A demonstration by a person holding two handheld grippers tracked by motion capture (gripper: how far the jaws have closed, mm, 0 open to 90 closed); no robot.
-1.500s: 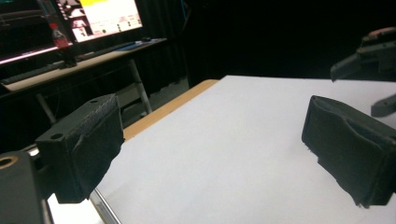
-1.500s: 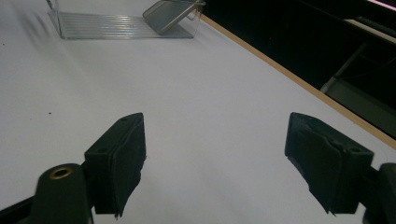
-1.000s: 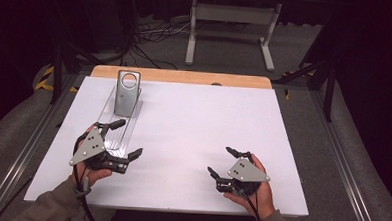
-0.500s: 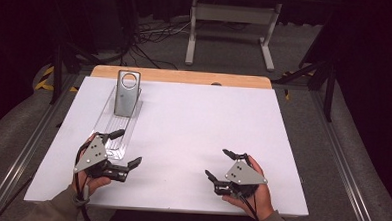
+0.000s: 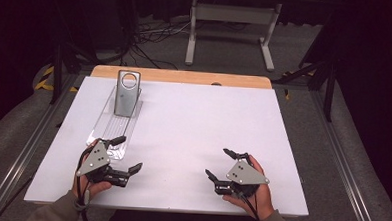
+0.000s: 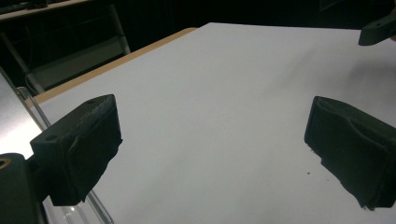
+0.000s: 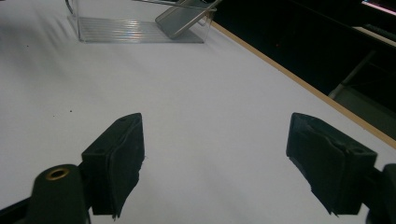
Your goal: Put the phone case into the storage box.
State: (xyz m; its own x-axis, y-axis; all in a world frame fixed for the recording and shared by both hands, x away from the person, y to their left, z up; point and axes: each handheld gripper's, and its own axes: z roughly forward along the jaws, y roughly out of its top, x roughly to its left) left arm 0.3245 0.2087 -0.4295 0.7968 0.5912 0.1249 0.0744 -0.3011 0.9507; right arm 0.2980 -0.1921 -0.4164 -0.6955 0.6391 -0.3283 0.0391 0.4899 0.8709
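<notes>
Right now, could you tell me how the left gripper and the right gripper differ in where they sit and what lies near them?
The left gripper sits beside the near end of the clear tray; the right gripper sits over bare white table, well away from it. The left gripper's far jaw lies by the tray's edge, while the right gripper's jaws have nothing close by. Both are open and empty.

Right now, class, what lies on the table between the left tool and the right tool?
Nothing: in the high view, only bare white table lies between the left tool and the right tool.
</notes>
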